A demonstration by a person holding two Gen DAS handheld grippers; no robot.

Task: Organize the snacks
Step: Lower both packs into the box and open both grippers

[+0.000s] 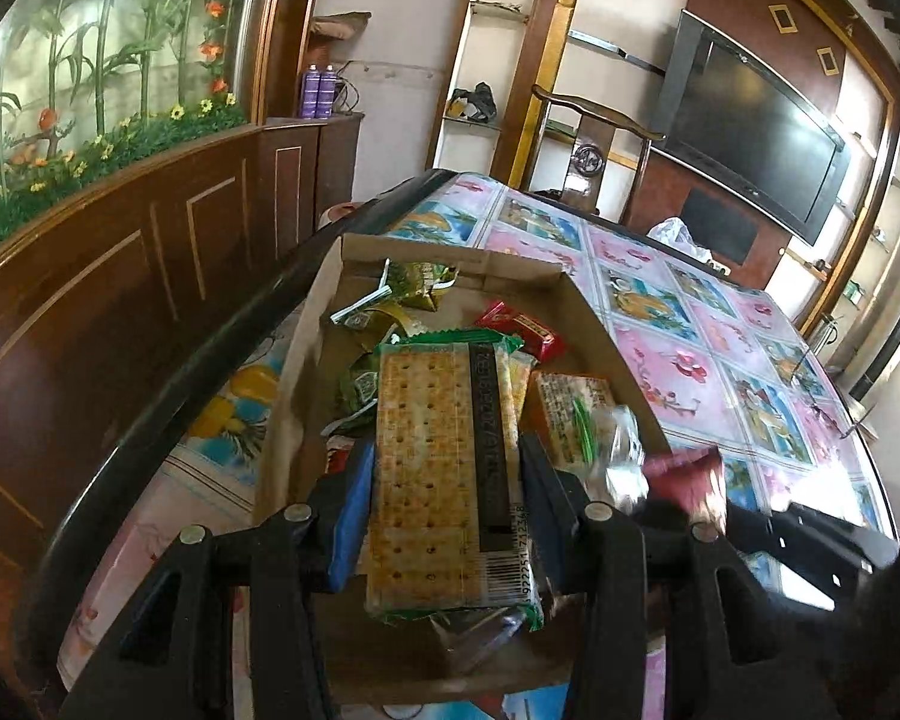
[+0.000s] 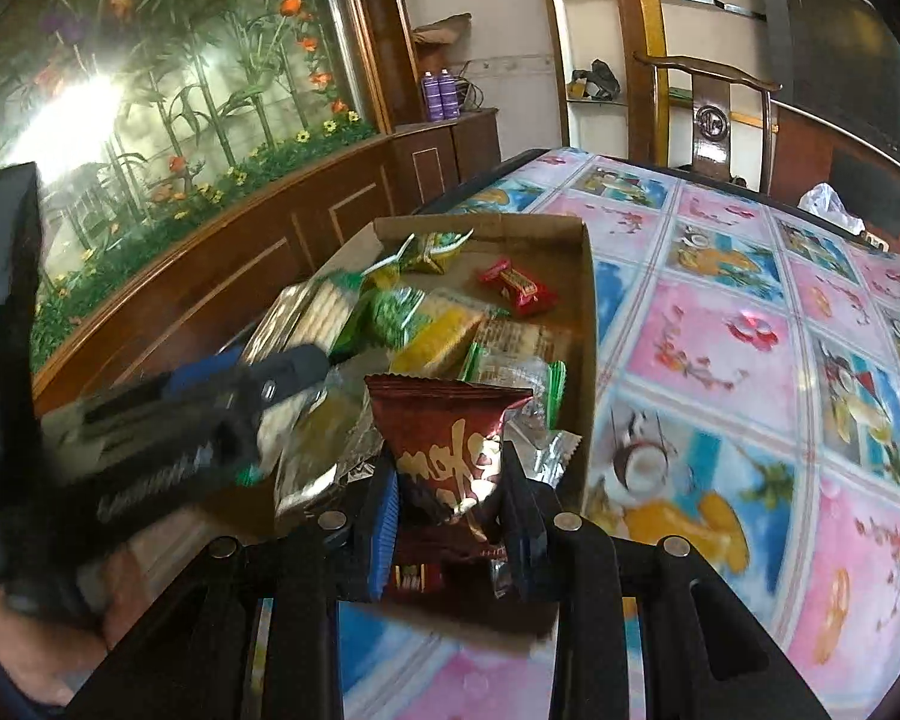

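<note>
An open cardboard box [image 1: 513, 269] [image 2: 588, 300] sits on the table with several snack packets in it. My left gripper [image 1: 447, 480] is shut on a long cracker pack [image 1: 438, 456] with green ends, held over the box. My right gripper [image 2: 450, 498] is shut on a dark red snack bag [image 2: 444, 438] with gold lettering, at the box's near edge. That red bag [image 1: 687, 474] shows blurred at the right in the left wrist view. The left gripper [image 2: 294, 369] with its cracker pack [image 2: 324, 306] shows at the left in the right wrist view.
The table carries a pink and blue picture cloth [image 2: 750, 360] with a dark rim [image 1: 168, 396]. Inside the box lie a small red packet [image 1: 519, 327], green packets [image 1: 420, 282] and a clear-wrapped biscuit pack [image 1: 570, 420]. A wooden chair [image 1: 594, 138] stands beyond the table.
</note>
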